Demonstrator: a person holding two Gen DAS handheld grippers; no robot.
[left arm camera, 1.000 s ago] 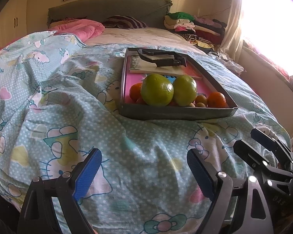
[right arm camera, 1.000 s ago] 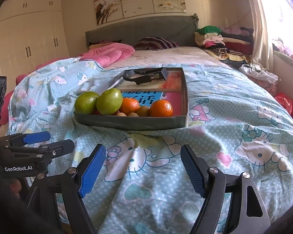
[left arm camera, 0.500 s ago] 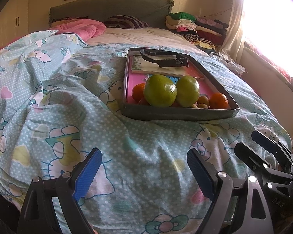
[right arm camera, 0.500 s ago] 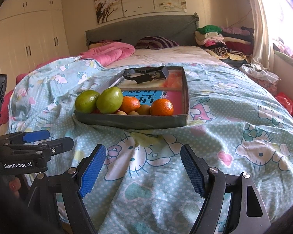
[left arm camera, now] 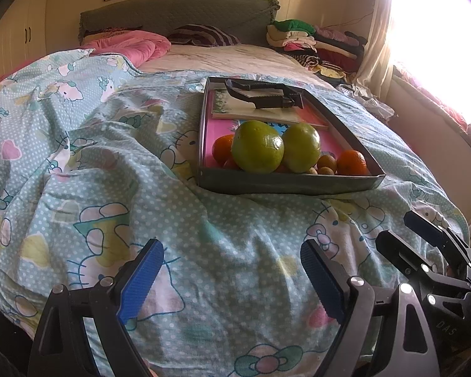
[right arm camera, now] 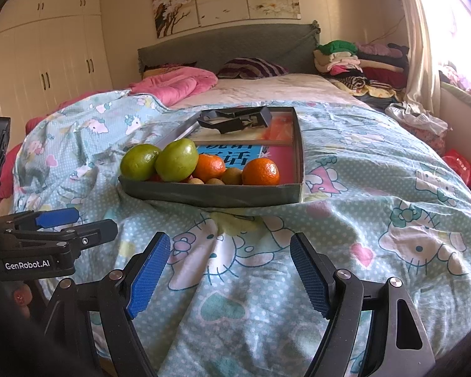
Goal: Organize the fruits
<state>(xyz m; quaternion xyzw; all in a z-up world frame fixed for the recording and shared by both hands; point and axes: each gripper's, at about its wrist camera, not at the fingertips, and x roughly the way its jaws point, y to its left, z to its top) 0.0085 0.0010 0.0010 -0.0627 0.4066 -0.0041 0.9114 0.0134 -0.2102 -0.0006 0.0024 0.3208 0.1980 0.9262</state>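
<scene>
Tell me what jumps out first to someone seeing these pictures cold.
Two big green round citrus fruits crowd the near end of a shallow dark cardboard tray on the cartoon-cat blue quilt, with bright orange tangerines beside them. Both the left gripper and right gripper hover open, short of the tray.

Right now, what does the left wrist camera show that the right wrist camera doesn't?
Only the left wrist view shows the right gripper from the side, and a book's green-edged cover.
Only the right wrist view shows the white wardrobe, the left gripper from the side, and a red bag.
Both show the tray with two green fruits and oranges, on the blanket.
</scene>
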